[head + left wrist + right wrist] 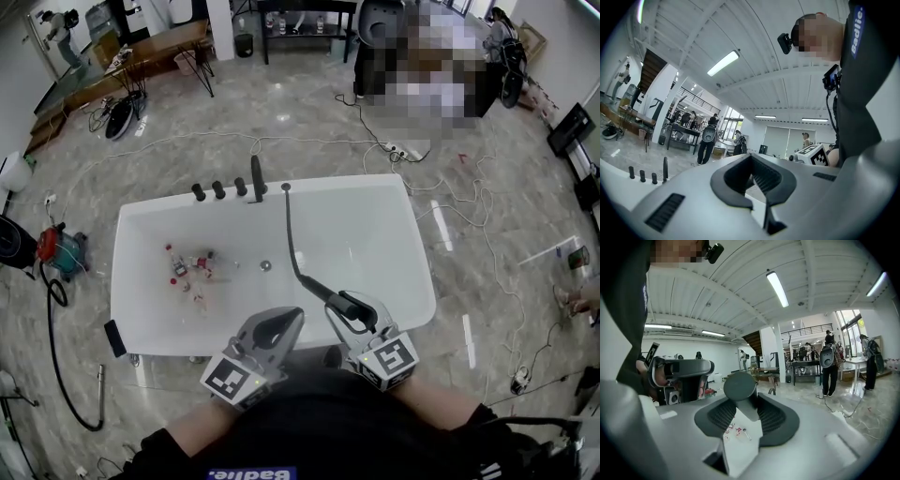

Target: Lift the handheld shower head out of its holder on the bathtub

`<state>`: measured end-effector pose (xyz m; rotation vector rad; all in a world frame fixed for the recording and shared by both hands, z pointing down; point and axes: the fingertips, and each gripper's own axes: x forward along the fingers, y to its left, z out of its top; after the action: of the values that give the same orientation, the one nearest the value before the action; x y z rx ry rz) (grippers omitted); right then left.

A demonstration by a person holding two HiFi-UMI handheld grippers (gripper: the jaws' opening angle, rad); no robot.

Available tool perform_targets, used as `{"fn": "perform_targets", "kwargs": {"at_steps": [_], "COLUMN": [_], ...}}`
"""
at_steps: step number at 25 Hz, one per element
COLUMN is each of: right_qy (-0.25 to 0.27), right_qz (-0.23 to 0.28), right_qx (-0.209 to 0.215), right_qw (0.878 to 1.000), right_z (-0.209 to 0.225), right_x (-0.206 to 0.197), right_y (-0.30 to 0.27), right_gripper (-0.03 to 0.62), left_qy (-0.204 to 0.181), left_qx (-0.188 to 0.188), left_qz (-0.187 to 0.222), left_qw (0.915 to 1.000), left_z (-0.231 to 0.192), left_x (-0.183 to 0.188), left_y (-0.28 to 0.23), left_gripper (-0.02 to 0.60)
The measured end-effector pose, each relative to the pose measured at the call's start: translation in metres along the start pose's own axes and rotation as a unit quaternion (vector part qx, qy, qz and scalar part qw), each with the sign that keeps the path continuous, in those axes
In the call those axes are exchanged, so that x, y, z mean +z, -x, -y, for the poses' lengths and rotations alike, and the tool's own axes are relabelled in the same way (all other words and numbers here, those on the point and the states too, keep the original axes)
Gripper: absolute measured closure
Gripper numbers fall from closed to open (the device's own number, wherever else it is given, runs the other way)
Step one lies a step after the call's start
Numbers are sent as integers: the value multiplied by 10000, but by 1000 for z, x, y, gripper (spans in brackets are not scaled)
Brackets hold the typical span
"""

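Head view: the white bathtub [141, 214] carries a row of tap knobs [218, 190] and a dark spout [257, 178] on its far edge. A dark hose [291, 234] starts at that far edge, just right of the spout, and crosses the basin to the shower head [349, 307]. The shower head is out of any holder, above the tub's near edge towards the near right corner, clamped in the right gripper [351, 315]. The left gripper [281, 323] hovers just beside it over the same edge. Small bottles [187, 267] lie on the tub floor towards its left end.

Left gripper view: the left gripper [752, 180] has its jaws parted, with nothing between them. The tap knobs [642, 176] stand at the left.

Right gripper view: the right gripper [743, 411] has its ribbed pads pressed on the dark round handle of the shower head [739, 387].
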<state>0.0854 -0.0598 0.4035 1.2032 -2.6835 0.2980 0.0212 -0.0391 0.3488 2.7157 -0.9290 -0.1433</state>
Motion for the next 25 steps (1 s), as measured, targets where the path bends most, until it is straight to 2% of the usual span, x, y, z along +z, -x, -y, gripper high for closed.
{"fn": "perform_targets", "kwargs": {"at_steps": [5, 14, 25], "right_qy": [-62, -73, -139], "right_qz": [7, 41, -15], "right_qx": [-129, -32, 40], "right_qw": [9999, 10000, 9999], "right_z": [12, 10, 10], "right_x": [1, -10, -13], "right_y": [6, 11, 5], "right_gripper": [459, 459, 459], "left_qy": [-11, 66, 77], "left_qx": [-58, -49, 22], "left_qz": [-31, -130, -116], "left_qw": [10000, 9999, 9999], "left_z": [5, 16, 17], "left_x": [-4, -17, -14], "left_y": [-10, -12, -10], "left_gripper": [581, 581, 581]}}
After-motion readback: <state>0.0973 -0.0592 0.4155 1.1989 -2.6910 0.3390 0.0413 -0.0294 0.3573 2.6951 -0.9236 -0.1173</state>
